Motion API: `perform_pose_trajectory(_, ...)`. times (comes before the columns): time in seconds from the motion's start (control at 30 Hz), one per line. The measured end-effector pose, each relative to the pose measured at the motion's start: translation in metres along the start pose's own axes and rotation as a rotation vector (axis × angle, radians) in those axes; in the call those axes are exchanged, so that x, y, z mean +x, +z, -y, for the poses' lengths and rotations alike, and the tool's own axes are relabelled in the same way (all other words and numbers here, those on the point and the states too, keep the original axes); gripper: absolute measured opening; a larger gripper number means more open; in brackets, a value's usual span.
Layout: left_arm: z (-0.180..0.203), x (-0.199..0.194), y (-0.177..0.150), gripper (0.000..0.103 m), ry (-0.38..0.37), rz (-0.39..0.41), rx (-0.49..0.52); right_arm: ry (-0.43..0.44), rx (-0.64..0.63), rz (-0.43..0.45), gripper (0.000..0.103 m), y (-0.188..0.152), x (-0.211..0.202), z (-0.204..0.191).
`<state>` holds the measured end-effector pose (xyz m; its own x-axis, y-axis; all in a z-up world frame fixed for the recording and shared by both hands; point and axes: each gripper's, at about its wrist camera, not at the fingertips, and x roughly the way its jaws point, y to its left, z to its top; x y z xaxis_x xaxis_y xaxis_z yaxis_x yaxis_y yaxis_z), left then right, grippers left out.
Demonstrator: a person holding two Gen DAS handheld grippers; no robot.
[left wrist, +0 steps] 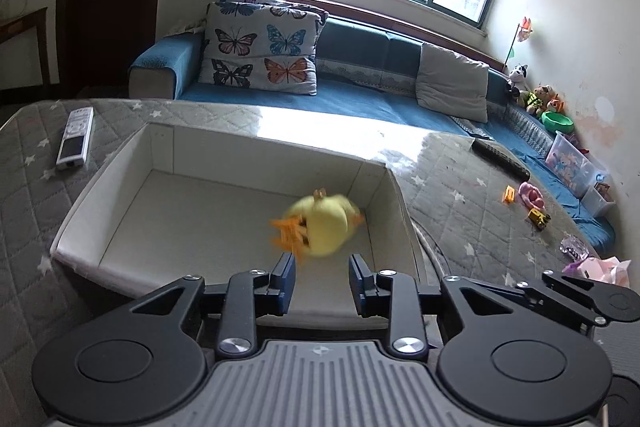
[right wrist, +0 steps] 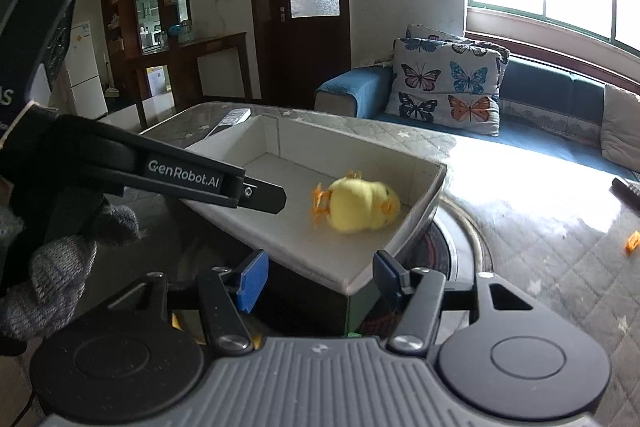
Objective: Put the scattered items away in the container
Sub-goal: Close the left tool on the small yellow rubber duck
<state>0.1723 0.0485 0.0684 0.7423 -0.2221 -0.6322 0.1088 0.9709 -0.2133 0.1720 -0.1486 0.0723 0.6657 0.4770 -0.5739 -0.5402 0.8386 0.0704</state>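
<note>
A yellow plush duck [left wrist: 324,223] with orange feet lies blurred inside the white cardboard box [left wrist: 256,133] on the quilted table. My left gripper [left wrist: 322,267] is open just short of the duck, over the box's near side, and its pads do not touch the duck. In the right wrist view the duck [right wrist: 360,205] lies on its side near the right wall of the box [right wrist: 360,143]. My right gripper [right wrist: 320,267] is open at the box's near corner with nothing between its fingers. The left gripper's finger [right wrist: 264,197] reaches in from the left.
A white remote [left wrist: 75,139] lies left of the box and a black remote [left wrist: 500,157] to its right. An orange piece [left wrist: 509,194], a pink toy [left wrist: 531,195] and a yellow toy vehicle [left wrist: 538,218] lie on the right side. A gloved hand [right wrist: 60,267] holds the left gripper.
</note>
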Motion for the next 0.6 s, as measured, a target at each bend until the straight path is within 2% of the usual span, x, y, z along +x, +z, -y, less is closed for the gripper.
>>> perform_pose_trajectory(0.37,0.010,-0.019,-0.036,0.032,0.025,-0.038,0.017,0.026,0.032,-0.041,0.061,-0.044,-0.030,-0.011)
perform_pose_trajectory(0.5,0.012,-0.030,-0.050,0.032,0.024,-0.040,0.024,0.042,0.030,-0.053,0.069,-0.056,-0.038,-0.016)
perform_pose_trajectory(0.6,0.014,-0.039,-0.060,0.032,0.027,-0.040,0.026,0.061,0.022,-0.059,0.069,-0.064,-0.045,-0.022)
